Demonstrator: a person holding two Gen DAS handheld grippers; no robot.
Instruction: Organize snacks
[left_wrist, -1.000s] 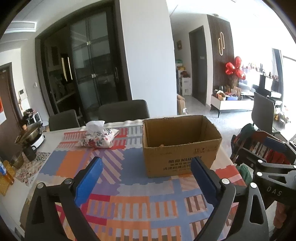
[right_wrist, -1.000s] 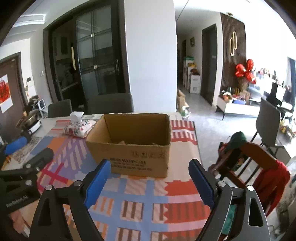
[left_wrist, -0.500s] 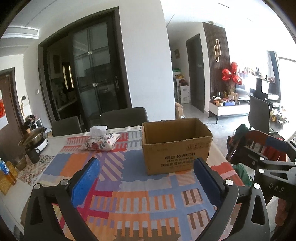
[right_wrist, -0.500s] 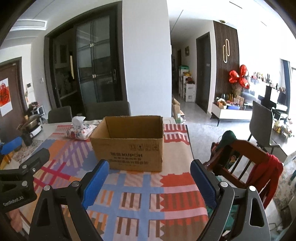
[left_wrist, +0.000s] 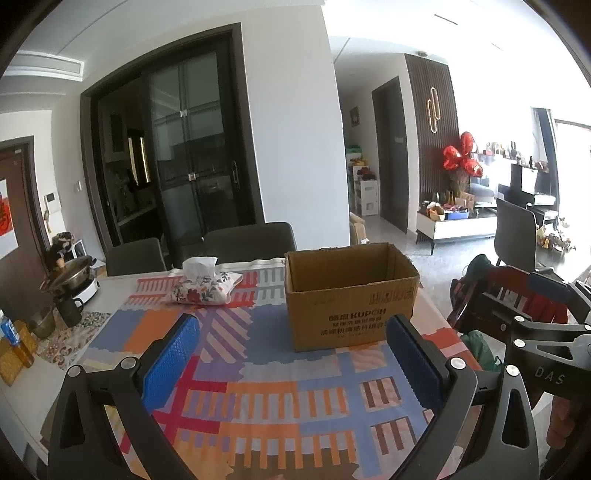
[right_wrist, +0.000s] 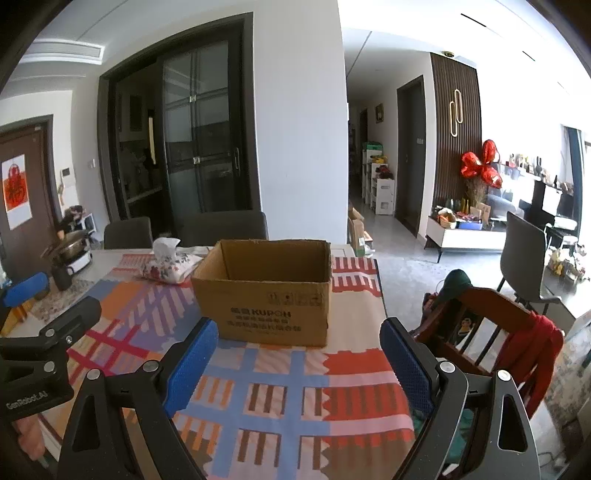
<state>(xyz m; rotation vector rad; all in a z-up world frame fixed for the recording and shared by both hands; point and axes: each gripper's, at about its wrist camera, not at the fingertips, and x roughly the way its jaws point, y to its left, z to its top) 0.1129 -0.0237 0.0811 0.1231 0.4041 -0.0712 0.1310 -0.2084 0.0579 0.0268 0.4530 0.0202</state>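
An open brown cardboard box stands on the table's patterned cloth; it also shows in the right wrist view. Its inside is hidden from both views, and no snacks show. My left gripper is open and empty, low over the cloth, in front of the box. My right gripper is open and empty, in front of the box and to the right of the left gripper.
A floral tissue pouch lies behind and left of the box. A hot pot, a dark mug and a bottle sit at the table's left end. Dark chairs stand behind the table; a wooden chair with red cloth stands right.
Both grippers have pulled back and dropped lower, so the box looks smaller and its inside no longer shows. Both stay open and empty.
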